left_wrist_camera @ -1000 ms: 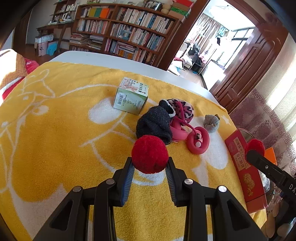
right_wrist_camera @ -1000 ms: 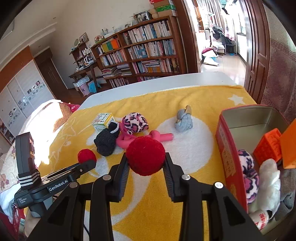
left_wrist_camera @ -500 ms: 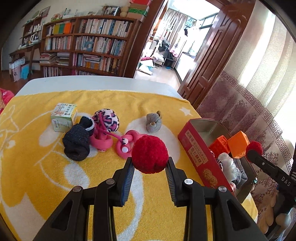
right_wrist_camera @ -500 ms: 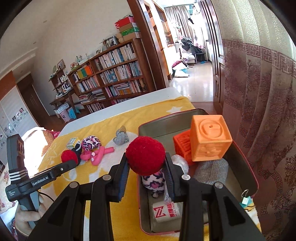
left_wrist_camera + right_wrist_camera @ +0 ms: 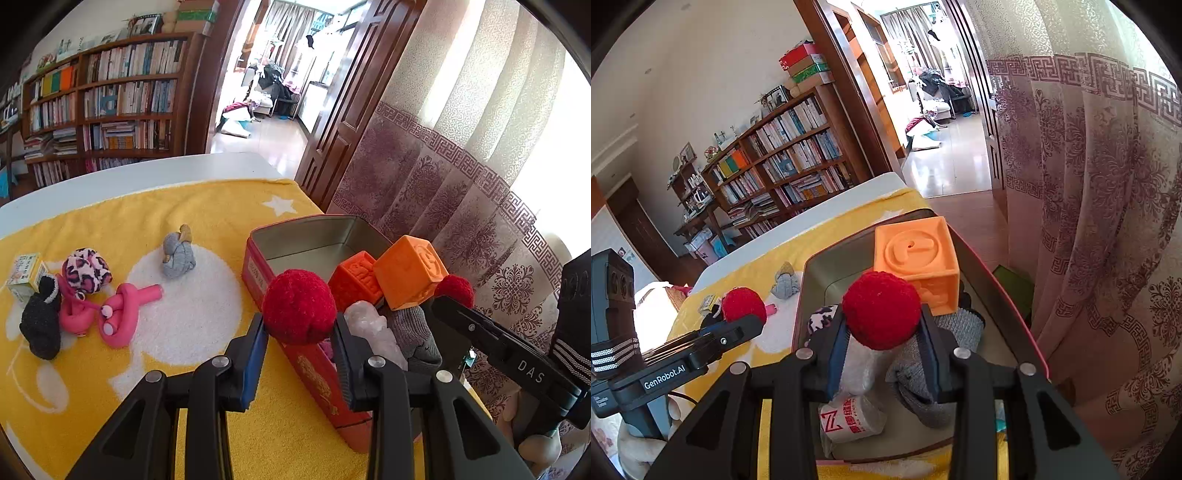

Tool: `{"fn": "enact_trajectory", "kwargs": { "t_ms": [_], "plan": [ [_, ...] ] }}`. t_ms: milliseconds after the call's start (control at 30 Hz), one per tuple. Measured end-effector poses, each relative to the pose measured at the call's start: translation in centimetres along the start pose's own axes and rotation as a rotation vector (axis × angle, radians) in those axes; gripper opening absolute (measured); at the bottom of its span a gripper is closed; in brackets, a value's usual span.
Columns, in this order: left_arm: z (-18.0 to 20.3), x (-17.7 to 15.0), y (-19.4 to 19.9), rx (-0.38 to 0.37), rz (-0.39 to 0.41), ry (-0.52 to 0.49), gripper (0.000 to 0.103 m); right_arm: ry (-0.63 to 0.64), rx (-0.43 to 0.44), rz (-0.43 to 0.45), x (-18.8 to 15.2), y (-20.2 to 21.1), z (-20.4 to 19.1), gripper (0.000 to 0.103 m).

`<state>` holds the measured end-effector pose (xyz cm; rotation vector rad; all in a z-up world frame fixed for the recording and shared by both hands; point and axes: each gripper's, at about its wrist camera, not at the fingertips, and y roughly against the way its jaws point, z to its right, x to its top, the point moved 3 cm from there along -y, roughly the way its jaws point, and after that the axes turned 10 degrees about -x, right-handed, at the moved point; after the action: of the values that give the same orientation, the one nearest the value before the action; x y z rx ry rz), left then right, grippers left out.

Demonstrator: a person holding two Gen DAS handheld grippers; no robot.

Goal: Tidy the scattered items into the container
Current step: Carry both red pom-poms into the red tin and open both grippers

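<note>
My left gripper (image 5: 299,328) is shut on a red pompom (image 5: 298,305), held over the near left wall of the red tin box (image 5: 280,243). My right gripper (image 5: 882,332) is shut on a second red pompom (image 5: 881,309), above the tin's inside (image 5: 827,266). The tin holds two orange cubes (image 5: 408,271), a grey sock (image 5: 919,369), a leopard-print ball and a white roll (image 5: 855,421). On the yellow towel (image 5: 166,369) lie a grey sock ball (image 5: 178,254), a pink toy (image 5: 118,314), a leopard sock ball (image 5: 85,270), a black sock (image 5: 40,325) and a small carton (image 5: 24,275).
A patterned curtain (image 5: 1108,221) hangs close to the right of the tin. A bookshelf (image 5: 110,99) and an open doorway (image 5: 273,85) stand beyond the table's far edge. The table's right edge runs just past the tin.
Both grippers have swung right, from over the scattered items to the tin. The right pompom now hangs over the tin's contents; the left pompom has reached the tin's wall.
</note>
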<state>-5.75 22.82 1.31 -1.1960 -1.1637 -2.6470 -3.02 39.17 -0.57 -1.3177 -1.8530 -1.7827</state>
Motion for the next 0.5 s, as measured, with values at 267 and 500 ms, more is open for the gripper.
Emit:
{"fn": "enact_trajectory", "kwargs": {
  "t_ms": [267, 500],
  "plan": [
    [1.7, 1.7, -4.0, -0.038, -0.059, -0.008, 0.040, -0.016, 0.014, -0.010, 0.4, -0.7, 0.8, 0.039],
    [2.1, 1.8, -4.5, -0.035, -0.067, -0.014, 0.075, -0.042, 0.031, -0.042, 0.1, -1.4, 1.5, 0.057]
  ]
}}
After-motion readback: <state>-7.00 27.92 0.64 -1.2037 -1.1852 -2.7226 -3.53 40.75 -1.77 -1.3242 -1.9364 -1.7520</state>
